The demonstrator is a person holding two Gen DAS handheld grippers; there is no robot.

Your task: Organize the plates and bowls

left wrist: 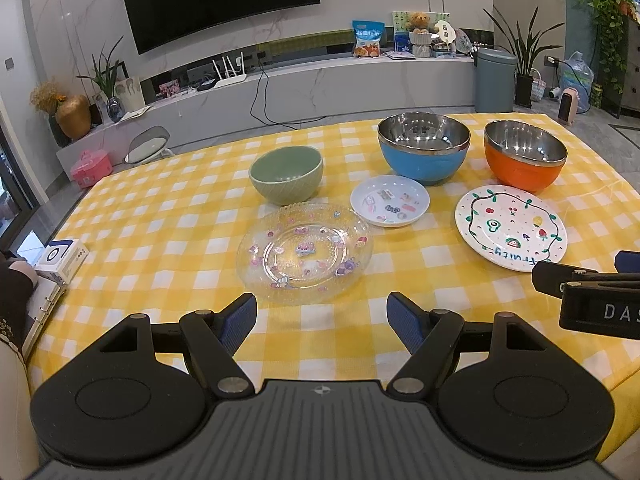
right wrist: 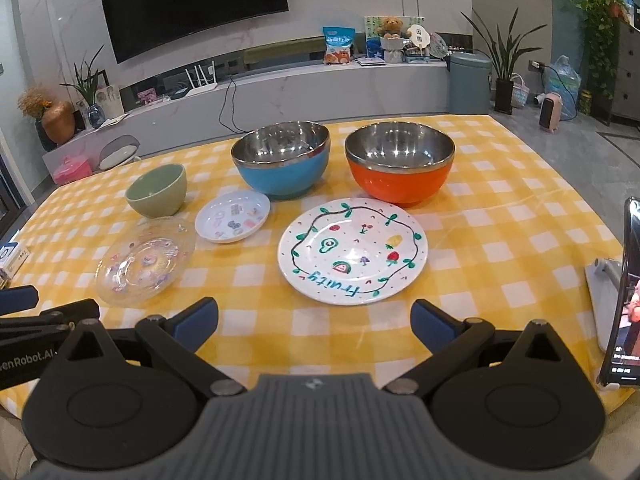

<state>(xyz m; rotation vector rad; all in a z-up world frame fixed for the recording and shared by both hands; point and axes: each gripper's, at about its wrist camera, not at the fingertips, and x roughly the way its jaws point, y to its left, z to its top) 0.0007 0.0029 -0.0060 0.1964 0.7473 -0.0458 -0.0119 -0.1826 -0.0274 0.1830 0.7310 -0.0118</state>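
Observation:
On the yellow checked table stand a green bowl, a blue steel bowl and an orange steel bowl. In front lie a clear glass plate, a small white sticker plate and a white "Fruity" plate. My left gripper is open and empty, just short of the glass plate. My right gripper is open and empty, just short of the Fruity plate. The right wrist view also shows the orange bowl, blue bowl, green bowl, small plate and glass plate.
A phone on a stand sits at the table's right edge. A small white box and a binder lie at the left edge. Beyond the table are a TV wall, a shelf and a grey bin.

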